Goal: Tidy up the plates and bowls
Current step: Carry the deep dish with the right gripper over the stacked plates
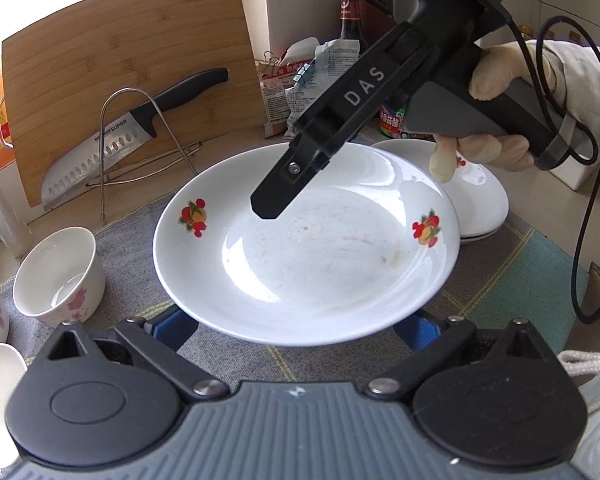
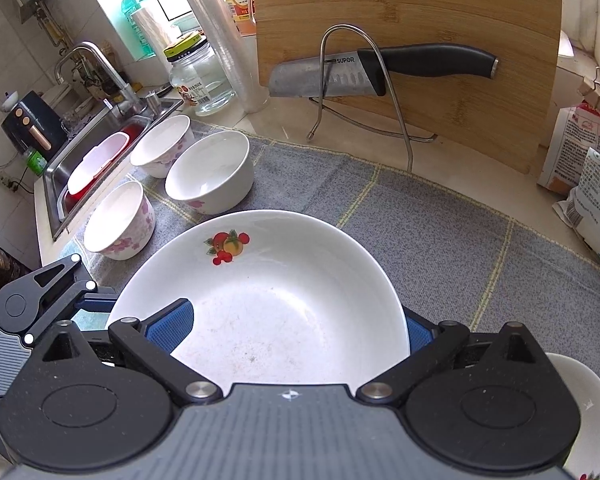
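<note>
A white plate (image 1: 308, 264) with red fruit decals lies over the grey checked cloth (image 1: 512, 292). My left gripper (image 1: 296, 330) is open. Its blue pads (image 1: 172, 328) reach under the plate's near rim, which hides their tips. My right gripper (image 2: 294, 332) is also open and straddles the same plate (image 2: 268, 292). One of its pads (image 2: 168, 328) is over the inside of the plate, and the other sits behind the rim on the right. In the left wrist view a gloved hand (image 1: 500, 76) holds that tool. Three flowered bowls (image 2: 210, 176) stand at the left.
Upside-down white plates (image 1: 480, 208) lie at the right. Behind the cloth a bamboo cutting board (image 1: 132, 60) leans, with a knife (image 1: 112, 144) in a wire rack. The sink (image 2: 96, 160), a glass jar (image 2: 200, 80), bags (image 2: 588, 184) and a sauce bottle (image 1: 350, 12) ring the counter.
</note>
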`<state>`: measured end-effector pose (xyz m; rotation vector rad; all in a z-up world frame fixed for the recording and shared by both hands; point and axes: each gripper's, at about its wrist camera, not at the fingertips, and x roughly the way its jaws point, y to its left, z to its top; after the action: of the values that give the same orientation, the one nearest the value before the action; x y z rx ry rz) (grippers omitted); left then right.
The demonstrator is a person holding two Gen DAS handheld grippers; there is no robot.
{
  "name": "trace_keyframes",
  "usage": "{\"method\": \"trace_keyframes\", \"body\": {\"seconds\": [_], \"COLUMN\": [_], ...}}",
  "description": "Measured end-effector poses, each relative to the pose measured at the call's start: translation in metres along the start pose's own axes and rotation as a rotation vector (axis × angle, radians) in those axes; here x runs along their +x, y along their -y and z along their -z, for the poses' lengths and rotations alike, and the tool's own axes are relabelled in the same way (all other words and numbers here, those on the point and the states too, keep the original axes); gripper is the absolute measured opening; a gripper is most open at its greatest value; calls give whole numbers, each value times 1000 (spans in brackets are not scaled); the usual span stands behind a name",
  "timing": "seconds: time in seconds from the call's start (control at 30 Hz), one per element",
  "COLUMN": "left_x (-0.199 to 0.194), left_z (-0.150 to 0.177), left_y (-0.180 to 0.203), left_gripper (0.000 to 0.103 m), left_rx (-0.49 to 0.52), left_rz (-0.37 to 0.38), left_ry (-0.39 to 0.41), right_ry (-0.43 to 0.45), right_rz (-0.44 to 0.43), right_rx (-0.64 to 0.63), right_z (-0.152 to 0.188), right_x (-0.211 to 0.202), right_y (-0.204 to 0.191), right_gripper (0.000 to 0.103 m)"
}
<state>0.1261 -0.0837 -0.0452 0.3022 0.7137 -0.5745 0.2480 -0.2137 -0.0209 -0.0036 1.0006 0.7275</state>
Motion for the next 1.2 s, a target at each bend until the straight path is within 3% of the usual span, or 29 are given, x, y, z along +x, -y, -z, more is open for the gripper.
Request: {"method": "trace_keyframes", "body": {"seconds": [1.2], "left_x": [40], "left_z": [-39], "left_y": [75], "left_gripper": [102], "left_rx": [169], "left_rz": [176], "left_ry": [-14], "right_ry": [74], "right_rz": [126], "right_rx": [177], "right_z": [72], "right_x": [-74], "right_y": [60], "right_gripper": [103]}}
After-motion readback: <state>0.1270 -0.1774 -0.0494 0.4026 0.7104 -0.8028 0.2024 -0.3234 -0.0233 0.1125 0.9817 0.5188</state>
